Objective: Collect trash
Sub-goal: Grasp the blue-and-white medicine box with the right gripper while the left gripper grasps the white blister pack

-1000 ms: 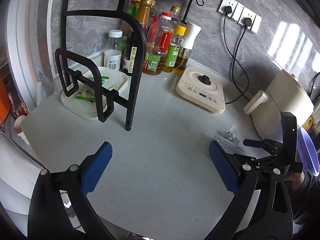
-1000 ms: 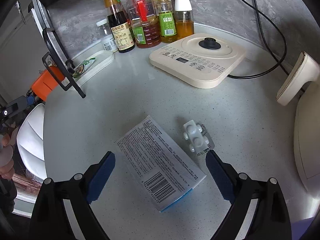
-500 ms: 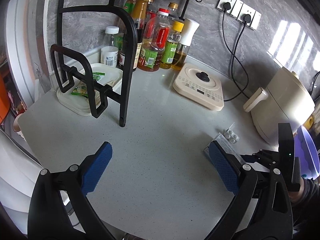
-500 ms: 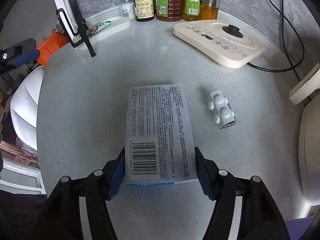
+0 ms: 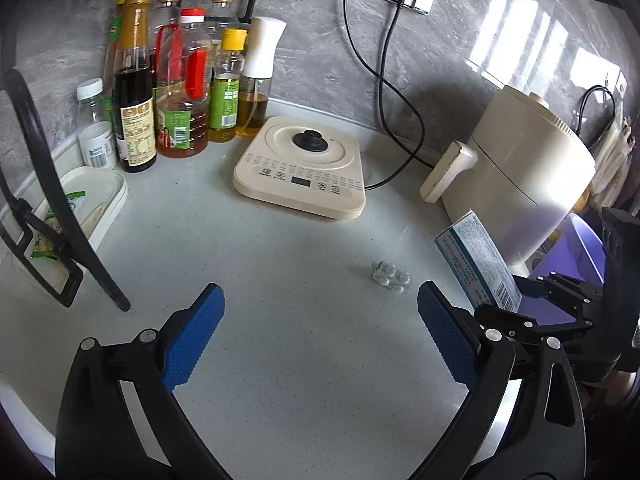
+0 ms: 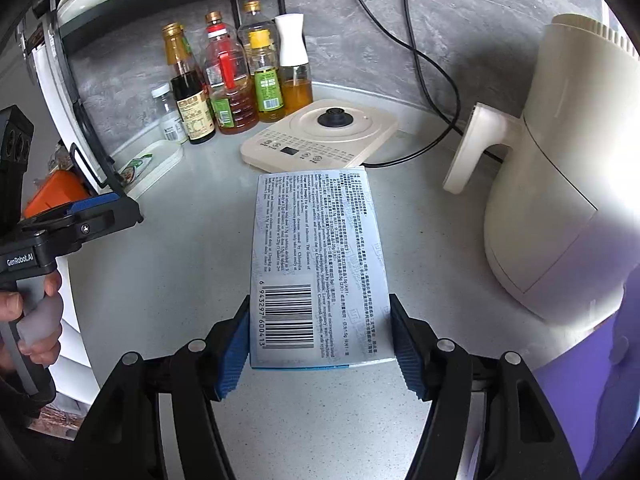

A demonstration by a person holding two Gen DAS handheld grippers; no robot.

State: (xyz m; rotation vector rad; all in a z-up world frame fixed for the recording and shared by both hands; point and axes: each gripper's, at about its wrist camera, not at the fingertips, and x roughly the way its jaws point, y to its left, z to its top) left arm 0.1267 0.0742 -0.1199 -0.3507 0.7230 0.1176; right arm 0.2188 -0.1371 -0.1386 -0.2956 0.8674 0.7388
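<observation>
A white and blue medicine box (image 6: 318, 264) with a barcode is lifted off the counter, my right gripper (image 6: 320, 344) shut on its near end. From the left wrist view the same box (image 5: 476, 260) hangs at the right, held by the right gripper (image 5: 532, 300). A small blister pack of white pills (image 5: 391, 277) lies on the counter ahead of my left gripper (image 5: 316, 332), which stands open and holds nothing. In the right wrist view the left gripper (image 6: 96, 208) shows at the left edge in a person's hand.
A cream induction cooker (image 5: 301, 167) sits mid-counter with several oil and sauce bottles (image 5: 176, 92) behind it. A cream air fryer (image 5: 528, 168) stands right, a purple bin (image 5: 568, 264) beside it. A white tray (image 5: 76, 216) and black rack (image 5: 60, 216) are left.
My right gripper shut on the medicine box and lifted it off the counter. My left gripper swung right, so the pill blister now lies ahead of it.
</observation>
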